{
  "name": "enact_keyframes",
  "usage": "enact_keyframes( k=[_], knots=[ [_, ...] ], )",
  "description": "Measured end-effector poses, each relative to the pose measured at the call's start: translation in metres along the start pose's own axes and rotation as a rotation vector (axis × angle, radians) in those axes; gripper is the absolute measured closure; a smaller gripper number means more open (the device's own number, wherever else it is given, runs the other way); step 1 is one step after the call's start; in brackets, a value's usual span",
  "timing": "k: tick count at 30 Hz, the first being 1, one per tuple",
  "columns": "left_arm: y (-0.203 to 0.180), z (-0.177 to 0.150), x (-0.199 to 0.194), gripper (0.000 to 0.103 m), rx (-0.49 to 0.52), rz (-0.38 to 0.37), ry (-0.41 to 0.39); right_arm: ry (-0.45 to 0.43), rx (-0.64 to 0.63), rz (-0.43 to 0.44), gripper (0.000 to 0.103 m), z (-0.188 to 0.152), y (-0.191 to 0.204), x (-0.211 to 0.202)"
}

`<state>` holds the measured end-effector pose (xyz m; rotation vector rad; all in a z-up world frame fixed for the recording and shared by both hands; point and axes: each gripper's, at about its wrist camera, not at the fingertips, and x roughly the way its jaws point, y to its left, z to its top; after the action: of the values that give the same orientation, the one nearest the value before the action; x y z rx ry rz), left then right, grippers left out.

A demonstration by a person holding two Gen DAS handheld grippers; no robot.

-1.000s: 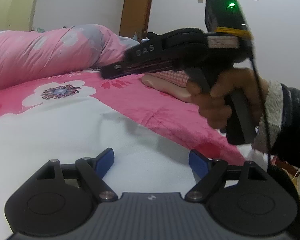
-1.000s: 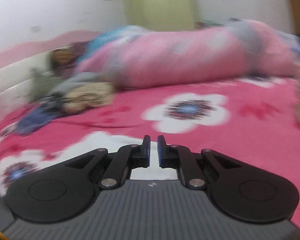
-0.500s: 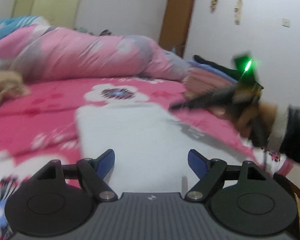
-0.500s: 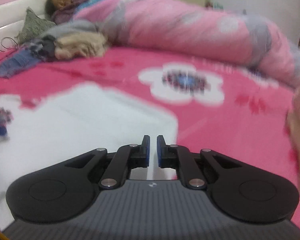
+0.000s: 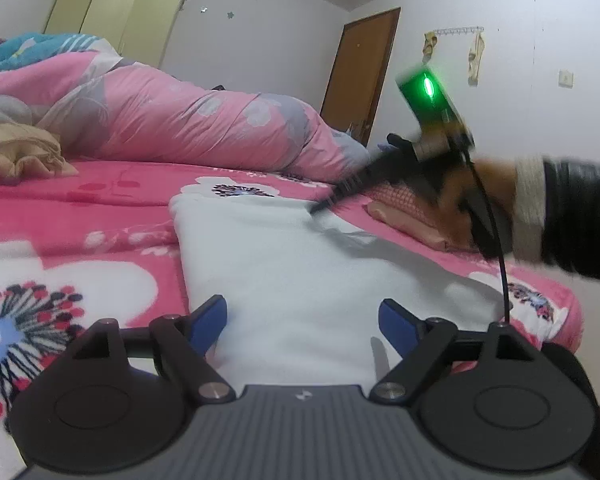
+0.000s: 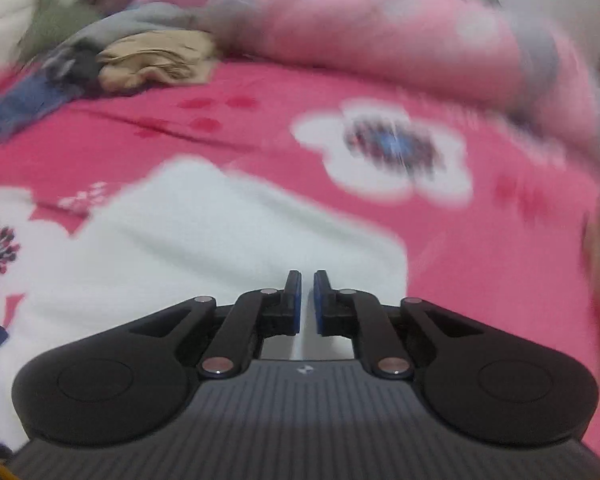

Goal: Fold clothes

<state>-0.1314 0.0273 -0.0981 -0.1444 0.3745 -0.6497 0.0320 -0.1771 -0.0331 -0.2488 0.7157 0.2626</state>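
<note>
A white garment (image 5: 300, 272) lies flat on the pink flowered bedspread (image 5: 100, 208), folded to a rectangle. My left gripper (image 5: 302, 316) hovers over its near edge, jaws wide and opening, with nothing pinched between the blue pads. A hand in a dark sleeve holds my right gripper (image 5: 318, 207), whose tip is down at the garment's far right corner. In the right wrist view that gripper (image 6: 307, 300) is shut, nothing visible between its pads, above the white garment (image 6: 200, 240). That view is blurred.
A pink quilt (image 5: 180, 120) is heaped along the far side of the bed, with beige and grey clothes (image 5: 20, 152) at the left. A folded pink garment (image 5: 404, 216) lies at the right. The bed's edge (image 5: 560, 320) drops off at the right, with a door (image 5: 360, 76) behind.
The left wrist view has swung and drawn back, so the whole white garment shows. The right gripper has dropped from beside the left camera to the garment's far corner and tilted downward.
</note>
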Motion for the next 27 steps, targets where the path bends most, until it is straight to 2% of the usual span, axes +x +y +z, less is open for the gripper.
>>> enact_keyframes(
  k=[3,5,7,8,9,11,13,14,18,20,23,24,26,27],
  knots=[
    [0.002,-0.005,-0.005,0.019,-0.010,-0.017,-0.015,-0.075,-0.075,0.132,0.096,0.036,0.039,-0.006],
    [0.004,-0.009,-0.007,0.019,-0.009,-0.026,-0.025,-0.105,-0.124,0.268,0.097,0.050,0.066,0.005],
    [0.003,-0.013,-0.009,0.019,0.014,-0.028,-0.035,-0.074,-0.172,0.347,0.098,0.051,0.083,0.029],
    [0.003,-0.015,-0.009,0.019,0.026,-0.026,-0.038,-0.019,-0.199,0.321,0.098,0.047,0.089,0.050],
    [0.003,-0.017,-0.009,0.019,0.039,-0.022,-0.038,0.042,-0.212,0.255,0.098,0.039,0.089,0.072],
    [0.005,-0.020,-0.010,0.019,0.044,-0.026,-0.040,0.032,-0.083,0.272,0.100,0.037,0.069,0.086],
    [0.010,-0.021,-0.010,0.017,0.023,-0.042,-0.035,0.014,0.034,0.229,0.102,0.047,0.052,0.082],
    [0.012,-0.022,-0.009,0.016,0.010,-0.049,-0.028,-0.003,0.063,0.212,0.099,0.051,0.048,0.079],
    [0.019,-0.024,-0.007,0.015,-0.024,-0.071,-0.011,-0.022,0.093,0.291,0.098,0.058,0.051,0.082],
    [0.022,-0.024,-0.007,0.015,-0.036,-0.076,-0.005,0.061,0.069,0.236,0.101,0.052,0.061,0.111],
    [0.025,-0.025,-0.009,0.015,-0.044,-0.081,0.000,0.027,0.109,0.186,0.100,0.054,0.060,0.113],
    [0.024,-0.025,-0.009,0.015,-0.040,-0.079,0.001,0.022,0.102,0.114,0.097,0.058,0.062,0.107],
    [0.024,-0.024,-0.009,0.015,-0.038,-0.073,0.005,0.006,0.063,0.005,0.096,0.061,0.060,0.087],
    [0.024,-0.024,-0.009,0.015,-0.039,-0.072,0.009,-0.016,0.053,0.006,0.096,0.060,0.057,0.071]
  ],
)
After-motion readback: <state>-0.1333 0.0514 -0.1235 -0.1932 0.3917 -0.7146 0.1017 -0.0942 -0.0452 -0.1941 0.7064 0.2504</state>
